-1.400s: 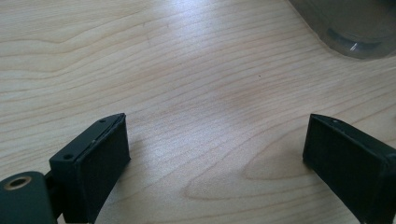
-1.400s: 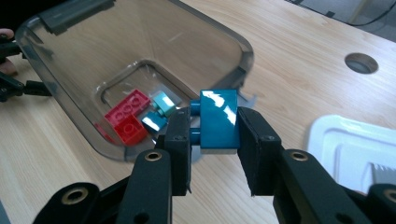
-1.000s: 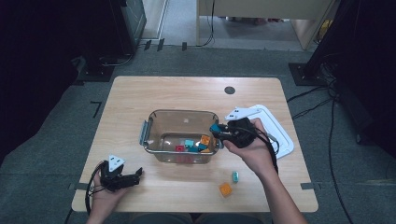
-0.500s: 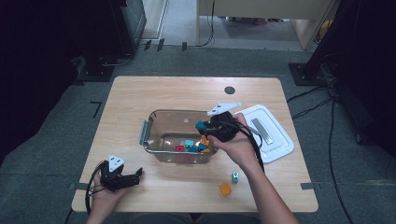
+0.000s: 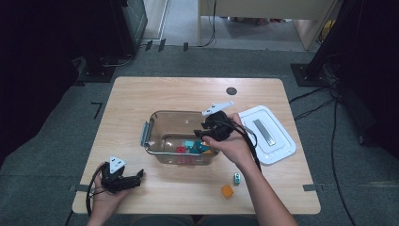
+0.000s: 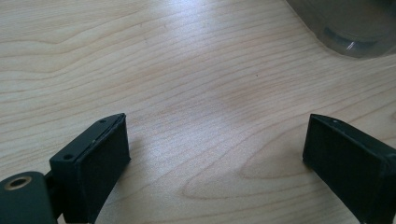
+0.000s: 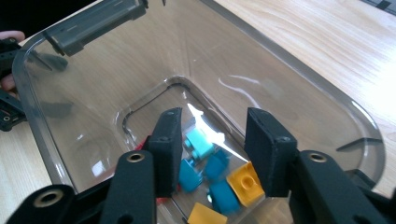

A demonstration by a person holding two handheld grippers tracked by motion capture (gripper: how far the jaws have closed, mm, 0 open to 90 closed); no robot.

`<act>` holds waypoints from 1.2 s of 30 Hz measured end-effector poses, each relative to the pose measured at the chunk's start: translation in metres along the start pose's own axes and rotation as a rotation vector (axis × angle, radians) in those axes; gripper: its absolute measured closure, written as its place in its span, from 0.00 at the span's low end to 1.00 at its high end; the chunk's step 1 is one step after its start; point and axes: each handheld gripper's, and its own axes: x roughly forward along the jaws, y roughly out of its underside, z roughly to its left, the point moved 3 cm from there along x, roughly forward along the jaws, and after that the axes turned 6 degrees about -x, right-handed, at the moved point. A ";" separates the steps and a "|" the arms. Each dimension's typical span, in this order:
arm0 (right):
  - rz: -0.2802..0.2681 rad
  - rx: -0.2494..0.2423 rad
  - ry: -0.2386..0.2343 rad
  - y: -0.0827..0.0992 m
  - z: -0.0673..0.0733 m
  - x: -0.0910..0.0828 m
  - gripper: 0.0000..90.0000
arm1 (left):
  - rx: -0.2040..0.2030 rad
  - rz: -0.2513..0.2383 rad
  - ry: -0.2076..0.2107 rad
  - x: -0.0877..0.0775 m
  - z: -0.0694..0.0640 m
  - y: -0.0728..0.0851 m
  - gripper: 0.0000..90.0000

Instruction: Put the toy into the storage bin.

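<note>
On the wooden table point(image 5: 141, 99) the clear container point(image 5: 162, 123) holds the coloured blocks point(image 7: 205, 163), over which my right fingers point(image 7: 212, 147) have just been opening, empty, while my left fingers point(image 6: 215, 154) rest wide open beside it.

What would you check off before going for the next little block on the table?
1. Right tool let go of its block: ok, its jaws have just been opening over the clear container, nothing between them.
2. Dropped blocks lie inside the container: ok.
3. Orange block and teal block on the table free to grab: ok.
4. Left tool out of the way: ok, open over bare wood.
5. White lid clear of the path: ok.
</note>
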 end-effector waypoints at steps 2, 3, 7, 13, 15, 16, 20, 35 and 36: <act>-0.016 0.001 0.002 0.000 -0.001 -0.003 0.62 | 0.000 0.000 0.000 0.000 0.000 0.000 0.08; -0.018 0.003 0.003 0.000 0.000 -0.006 0.61 | 0.000 0.000 0.000 0.000 0.000 0.000 0.08; -0.035 0.003 0.008 0.002 -0.001 -0.016 0.58 | 0.000 0.000 0.000 0.000 0.000 0.000 0.08; -0.059 0.004 0.030 0.008 -0.003 -0.036 0.53 | 0.000 0.000 0.000 0.000 0.000 0.000 0.08; -0.065 0.015 0.039 0.013 -0.004 -0.043 0.50 | 0.000 0.000 0.000 0.000 0.000 0.000 0.08; -0.070 0.020 0.047 0.015 -0.006 -0.046 0.48 | 0.000 0.000 0.000 0.000 0.000 0.000 0.08; -0.075 0.053 0.073 0.027 -0.010 -0.059 0.38 | -0.001 0.000 0.000 0.000 0.000 0.000 0.08; -0.115 0.114 0.166 0.084 -0.018 -0.093 0.31 | -0.001 0.004 0.001 -0.001 -0.001 0.001 0.08; -0.112 0.116 0.169 0.088 -0.017 -0.093 0.32 | -0.003 0.002 0.001 0.000 -0.001 0.001 0.08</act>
